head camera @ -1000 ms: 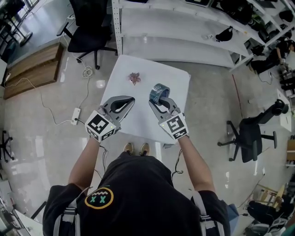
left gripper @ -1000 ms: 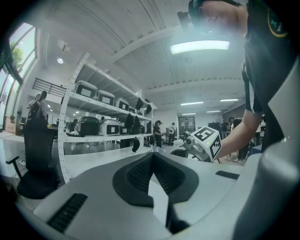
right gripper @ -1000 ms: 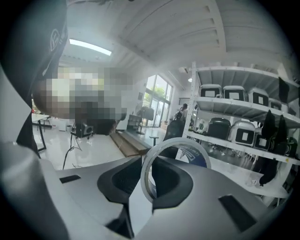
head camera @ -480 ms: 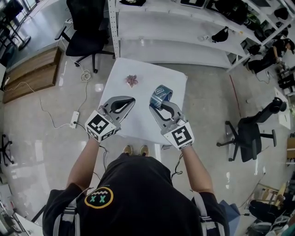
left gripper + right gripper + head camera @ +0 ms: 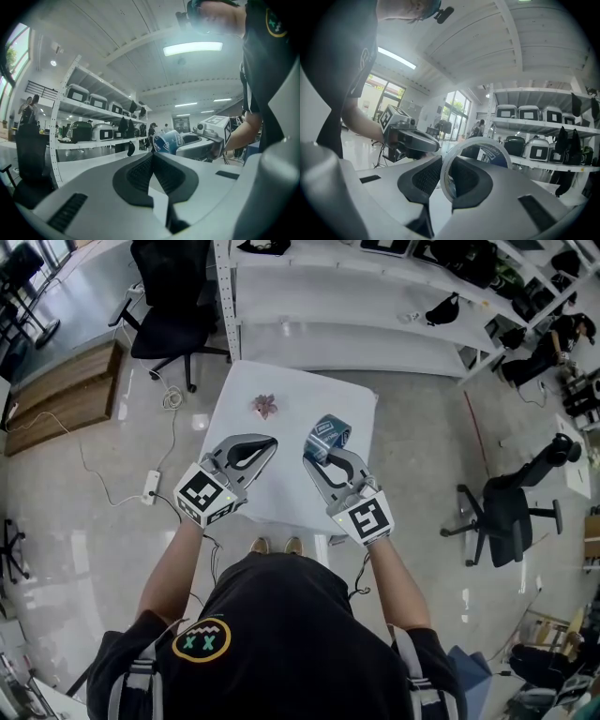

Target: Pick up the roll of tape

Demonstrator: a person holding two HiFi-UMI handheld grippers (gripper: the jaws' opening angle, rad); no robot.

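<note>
The roll of tape (image 5: 327, 436), blue with white print, hangs in the air above the white table (image 5: 291, 409), clamped by its wall in my right gripper (image 5: 315, 450). In the right gripper view the roll of tape (image 5: 480, 152) stands upright between the dark pads, its ring open toward the camera. My left gripper (image 5: 268, 444) floats to the left of it at about the same height, jaws together and empty. From the left gripper view the tape (image 5: 168, 141) and the right gripper (image 5: 187, 149) show ahead to the right, past the shut left gripper (image 5: 153, 155).
A small pink flower-like object (image 5: 265, 405) lies on the table's far left part. White shelving (image 5: 375, 306) stands behind the table. A black office chair (image 5: 169, 320) is at the far left, another chair (image 5: 506, 512) at the right. A power strip (image 5: 150, 486) with cables lies on the floor.
My right gripper has risen with the tape, lifting it off the table and drawing slightly toward me. The left gripper has stayed about where it was.
</note>
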